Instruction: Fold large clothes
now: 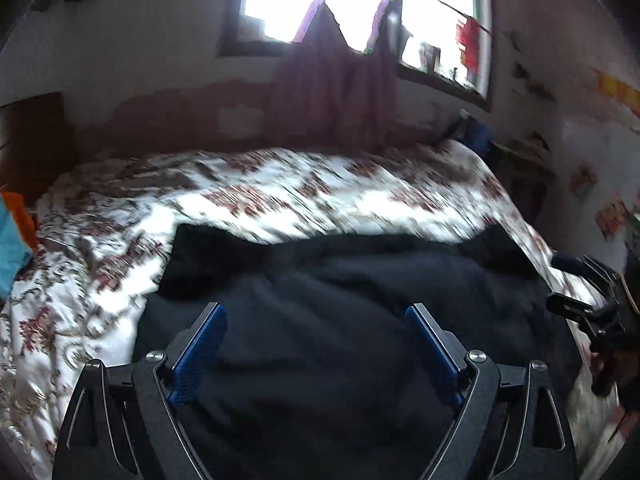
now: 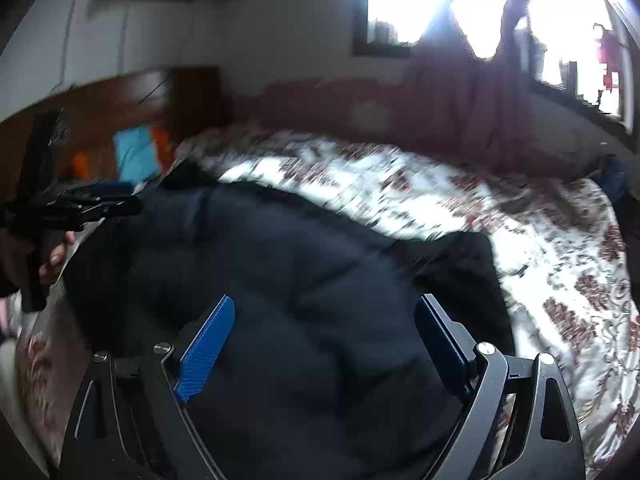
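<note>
Left wrist view: the left gripper hangs with its jaws spread wide and nothing between the blue pads, pointing down at a dark jacket laid on the bed. The jacket lies directly ahead of and under this gripper, its long axis running left to right across the near edge of the floral bedspread, its far edge roughly parallel to the wall. Right wrist view: the right gripper is likewise wide open and empty, over the right half of the same jacket, whose right end sits ahead of it and a little to the right. Each of the 2 grippers is nearest its own end, so a fold along the long axis would likely suit both at once.
</note>
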A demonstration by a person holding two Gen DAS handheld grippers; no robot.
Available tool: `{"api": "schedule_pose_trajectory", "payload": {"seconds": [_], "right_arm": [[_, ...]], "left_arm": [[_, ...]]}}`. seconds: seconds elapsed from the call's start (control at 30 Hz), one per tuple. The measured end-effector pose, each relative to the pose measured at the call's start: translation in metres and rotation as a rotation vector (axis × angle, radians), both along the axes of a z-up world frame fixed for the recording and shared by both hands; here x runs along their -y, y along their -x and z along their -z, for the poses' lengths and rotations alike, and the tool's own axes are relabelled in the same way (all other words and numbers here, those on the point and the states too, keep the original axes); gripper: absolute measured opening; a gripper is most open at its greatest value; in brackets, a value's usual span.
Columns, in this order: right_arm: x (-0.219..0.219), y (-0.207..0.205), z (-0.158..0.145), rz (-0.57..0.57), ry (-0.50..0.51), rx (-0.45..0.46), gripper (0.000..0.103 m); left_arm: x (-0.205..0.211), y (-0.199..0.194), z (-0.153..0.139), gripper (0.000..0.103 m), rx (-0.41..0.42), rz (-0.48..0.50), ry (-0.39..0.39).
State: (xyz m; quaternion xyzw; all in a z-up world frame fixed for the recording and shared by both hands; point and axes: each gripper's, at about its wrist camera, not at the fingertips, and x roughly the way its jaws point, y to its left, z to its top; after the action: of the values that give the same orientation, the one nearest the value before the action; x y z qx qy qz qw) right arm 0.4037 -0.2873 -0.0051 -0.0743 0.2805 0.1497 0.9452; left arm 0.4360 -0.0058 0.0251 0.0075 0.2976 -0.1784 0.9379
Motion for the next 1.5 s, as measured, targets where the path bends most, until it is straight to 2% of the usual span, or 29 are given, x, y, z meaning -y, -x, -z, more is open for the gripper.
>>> {"api": "schedule_pose_trajectory", "payload": {"seconds": [0.1,0.17,0.27,0.53,0.73,1.0,1.5], "right_arm": [[-0.003,-0.005,0.021,-0.012,-0.005,-0.061,0.088],[0.0,-0.014,0.032,-0.011,-0.048,-0.107,0.088],[0.005,-0.028,0.039,-0.015,-0.097,-0.114,0.088],[0.007,-0.077,0.047,0.017,-0.097,-0.159,0.088],[0.02,-0.113,0.049,0.09,-0.108,-0.171,0.089],[0.029,-0.159,0.054,0.179,-0.092,-0.183,0.089],[0.041,-0.196,0.076,0.202,-0.136,-0.25,0.09]], "left_arm": [[0.013,0.016,0.018,0.09,-0.043,0.065,-0.024],[0.021,0.017,0.032,0.09,-0.072,0.088,-0.065],[0.028,0.015,0.04,0.096,-0.055,0.09,-0.103],[0.037,-0.03,0.043,0.103,-0.076,-0.005,-0.169],[0.025,-0.073,0.042,0.103,-0.131,-0.11,-0.144],[0.006,-0.118,0.049,0.103,-0.181,-0.231,-0.148],[-0.005,-0.16,0.072,0.103,-0.268,-0.243,-0.116]]}}
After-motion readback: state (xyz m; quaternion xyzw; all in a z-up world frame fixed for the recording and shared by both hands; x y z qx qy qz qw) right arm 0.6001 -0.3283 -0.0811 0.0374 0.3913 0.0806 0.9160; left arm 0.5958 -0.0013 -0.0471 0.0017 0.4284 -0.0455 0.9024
